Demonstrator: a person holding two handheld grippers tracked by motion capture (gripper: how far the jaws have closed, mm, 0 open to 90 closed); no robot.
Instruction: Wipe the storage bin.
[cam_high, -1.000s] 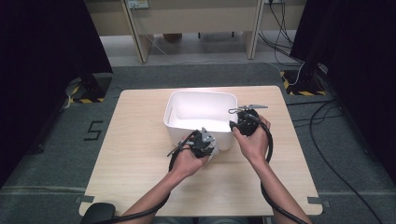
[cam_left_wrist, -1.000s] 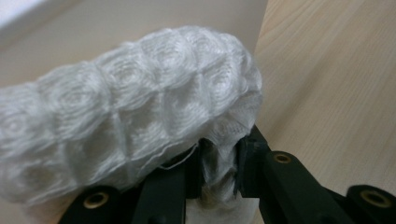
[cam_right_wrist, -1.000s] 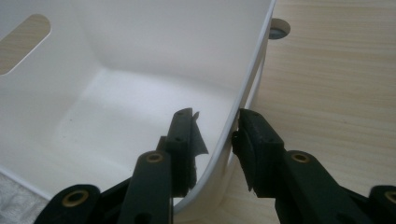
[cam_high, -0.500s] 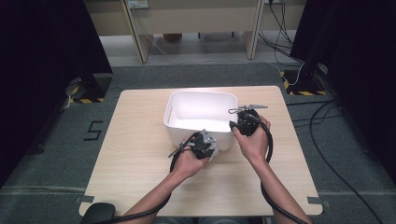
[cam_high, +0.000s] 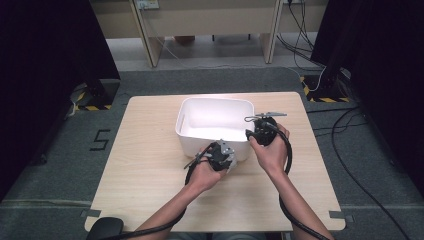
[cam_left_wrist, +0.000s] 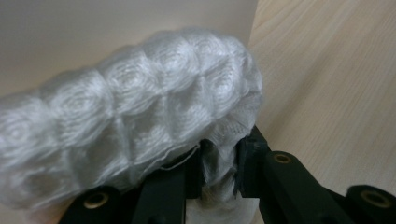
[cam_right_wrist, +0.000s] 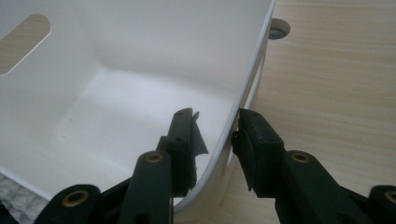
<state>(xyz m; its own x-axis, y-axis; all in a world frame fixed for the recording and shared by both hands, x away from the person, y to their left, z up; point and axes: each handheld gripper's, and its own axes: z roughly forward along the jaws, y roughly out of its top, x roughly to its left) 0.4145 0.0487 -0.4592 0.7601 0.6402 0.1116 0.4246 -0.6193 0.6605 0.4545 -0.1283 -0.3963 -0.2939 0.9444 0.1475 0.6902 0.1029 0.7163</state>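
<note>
Bin (cam_high: 212, 120), white and plastic, stands mid-desk (cam_high: 150, 170) with its inside bare; right hand-held gripper (cam_right_wrist: 217, 135) straddles its right wall, one jaw inside and one outside, clamped on the rim; left hand-held gripper (cam_left_wrist: 219, 161) is pinched together on a white quilted cloth (cam_left_wrist: 130, 116), held just outside the bin's near wall, above the desk.

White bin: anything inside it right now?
The white bin shows a bare white floor and walls in the high view and the right gripper view. Its near inner corner is hidden by the front wall. The white cloth sits outside, in the left gripper.
</note>
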